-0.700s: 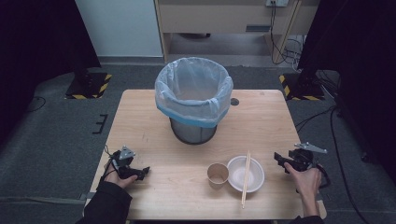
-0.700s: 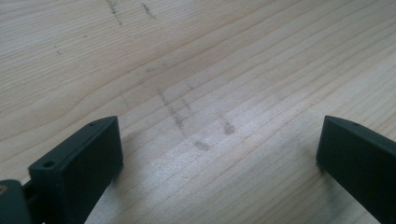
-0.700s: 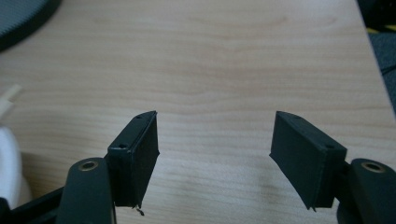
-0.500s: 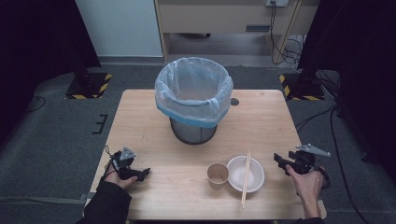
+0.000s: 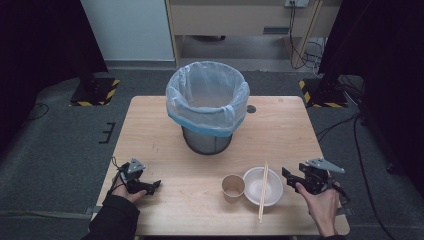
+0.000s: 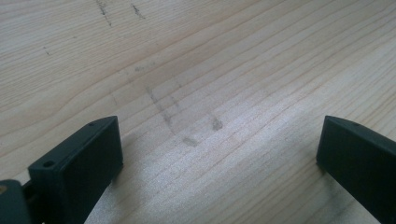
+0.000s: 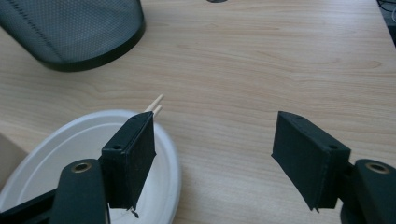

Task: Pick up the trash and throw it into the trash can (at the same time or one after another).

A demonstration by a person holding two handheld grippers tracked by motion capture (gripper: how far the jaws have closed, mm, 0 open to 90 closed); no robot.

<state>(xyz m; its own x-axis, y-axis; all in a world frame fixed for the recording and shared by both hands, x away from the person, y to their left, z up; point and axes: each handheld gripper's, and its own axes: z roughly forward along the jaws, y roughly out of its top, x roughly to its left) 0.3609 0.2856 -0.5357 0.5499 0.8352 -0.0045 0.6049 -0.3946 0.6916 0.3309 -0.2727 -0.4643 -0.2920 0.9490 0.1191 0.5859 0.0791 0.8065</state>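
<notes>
The right claw (image 5: pixel 290 176) rests near the right front corner of the table (image 5: pixel 280 130), its jaws spread wide with nothing between them. It points toward the white bowl (image 5: pixel 254 186), which sits just beside it at the table's front edge. In the right gripper view, one jaw of the right claw (image 7: pixel 212 154) overlaps the bowl's rim (image 7: pixel 168 154); contact cannot be confirmed.

A pair of chopsticks (image 5: pixel 263 192) lies across the bowl, running front to back, with the near ends projecting past the rim toward the table's edge and the far tips (image 7: pixel 156 105) past the far rim. A brown paper cup (image 5: pixel 233 186) stands upright, touching or just beside the bowl on the side away from the right claw.

The left claw (image 5: pixel 152 186) lies low at the left front of the table, well apart from the cup. Its jaws are spread, and the left gripper view shows bare wood (image 6: pixel 205 93) with faint scuff marks between them.

A black mesh waste bin (image 5: pixel 207 140), lined with a translucent bag with a blue edge (image 5: pixel 207 90), stands at mid-table, behind the bowl and cup. No object lies between either claw and the bowl.

The table is light wood with visible grain. The floor (image 5: pixel 60 140) is grey carpet. Black-and-yellow striped stand bases (image 5: pixel 95 92) sit on both sides, cables (image 5: pixel 345 125) trail at the right, and a pale cabinet (image 5: pixel 250 17) stands behind.
</notes>
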